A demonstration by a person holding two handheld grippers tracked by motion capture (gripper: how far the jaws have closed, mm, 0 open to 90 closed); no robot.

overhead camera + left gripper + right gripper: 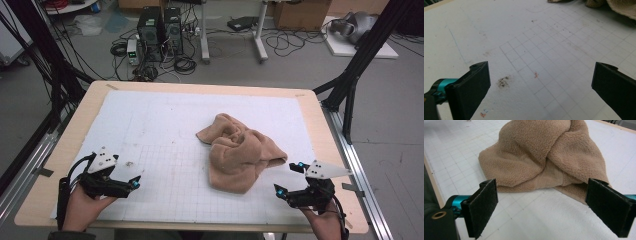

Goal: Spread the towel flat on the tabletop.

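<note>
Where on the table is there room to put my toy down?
The left half of the white mat is bare, from the far edge down to the left claw. The brown towel crowds the middle right, with the right claw open just beside it.

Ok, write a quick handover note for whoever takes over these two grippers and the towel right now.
Left gripper: open, holding nothing, low over the white gridded mat at the near left, well clear of the towel.
Right gripper: open, holding nothing, at the near right, jaws pointed at the towel's near edge, not touching it.
Crumpled tan terry-cloth towel: lies in a bunched heap on the mat, right of centre.
Done: nothing visible; the towel is ungrasped.
Left: probably grasp the towel, the right gripper being the nearer one, then spread or fold it.
</note>
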